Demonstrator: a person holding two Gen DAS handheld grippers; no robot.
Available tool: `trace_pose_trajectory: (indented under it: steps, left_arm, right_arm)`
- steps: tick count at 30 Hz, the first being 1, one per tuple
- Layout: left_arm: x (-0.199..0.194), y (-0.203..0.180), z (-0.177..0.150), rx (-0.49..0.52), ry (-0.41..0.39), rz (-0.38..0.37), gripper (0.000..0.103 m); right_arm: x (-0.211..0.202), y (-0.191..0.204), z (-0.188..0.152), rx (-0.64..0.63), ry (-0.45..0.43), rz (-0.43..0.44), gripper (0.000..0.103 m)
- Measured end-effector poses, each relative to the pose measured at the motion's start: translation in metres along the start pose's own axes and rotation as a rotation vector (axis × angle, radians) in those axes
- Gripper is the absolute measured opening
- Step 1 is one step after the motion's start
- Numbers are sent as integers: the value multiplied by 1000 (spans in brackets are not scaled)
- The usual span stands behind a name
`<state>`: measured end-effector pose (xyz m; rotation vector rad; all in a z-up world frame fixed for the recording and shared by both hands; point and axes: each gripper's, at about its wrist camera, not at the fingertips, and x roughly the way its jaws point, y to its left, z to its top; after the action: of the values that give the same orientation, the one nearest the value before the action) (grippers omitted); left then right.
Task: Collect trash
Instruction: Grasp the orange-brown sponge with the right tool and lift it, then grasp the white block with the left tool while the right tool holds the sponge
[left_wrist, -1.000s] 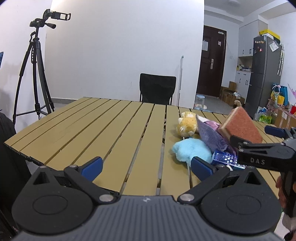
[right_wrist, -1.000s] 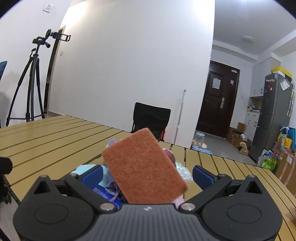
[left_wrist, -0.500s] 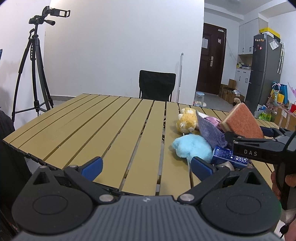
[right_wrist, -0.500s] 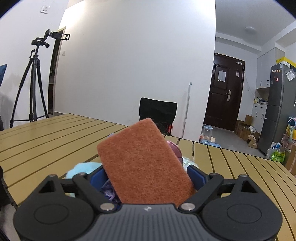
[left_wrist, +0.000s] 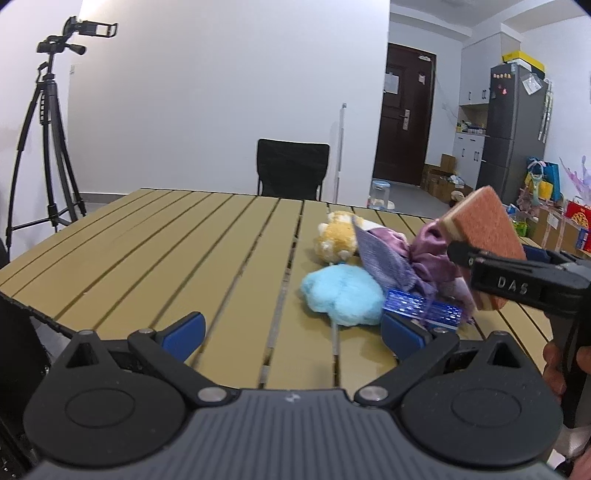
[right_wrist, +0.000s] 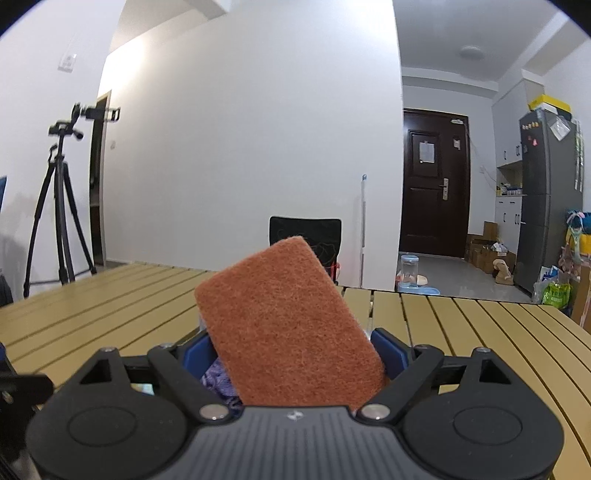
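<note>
Right gripper (right_wrist: 291, 350) clamped on the sponge (right_wrist: 291, 317), jaws partway in, sponge tilted up above the table (left_wrist: 166, 243). Left gripper (left_wrist: 291, 328) wide open, empty, over the near edge. Trash pile (left_wrist: 388, 273) sits toward the right edge, just under the sponge: blue fluff, purple cloth, yellow plush.

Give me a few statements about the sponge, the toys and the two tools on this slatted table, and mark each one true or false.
1. The right tool grips an orange scouring sponge. True.
2. The left tool holds the blue fluffy toy. False: its jaws stand open and empty.
3. The yellow plush toy lies farther from the camera than the blue one. True.
4. A red chair stands behind the table. False: it is black.
</note>
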<state>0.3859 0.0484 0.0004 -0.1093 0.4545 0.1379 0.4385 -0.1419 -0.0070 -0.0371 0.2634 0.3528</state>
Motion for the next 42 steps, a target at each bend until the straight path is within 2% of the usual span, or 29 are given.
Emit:
trace_pose_trajectory:
  steps: [9,16,27,29,33,35,37,39,40,42]
  left_arm:
    - [18,-40,-8,45,29,-62,103]
    - [40,-69,-19,81,57,-69,103]
    - [68,-89,-30,130,51,-68,102]
    - [71,-90,-30,141,50,-71,99]
    - [74,-90,-32,148,49,-98,83]
    - [74,-93,-33,164,47,-117,74]
    - [73,-97,-35,182,48,-138,57]
    - [72,-99,-37,195,44,-151,49]
    - [71,-100,-37,201,40,-151,41]
    - [71,-100,-38,201,42,-159,35]
  right_arm:
    - [-23,-33,-4,74,-18,-27,88]
    - [-36,-64,-12,116,-4,-54,88]
    - [-40,-90,-23,151,45,-56,87]
    - [-41,-93,-25,153,49,-54,88]
    - [-40,-92,-24,155,52,-50,88]
    - [-41,-90,-26,154,53,-50,88]
    - [-39,-87,-24,153,55,-50,88]
    - [-39,-88,-22,155,54,-49,88]
    - [-39,-88,-22,155,54,-49,88]
    - [-39,-88,-23,155,54,-48,88]
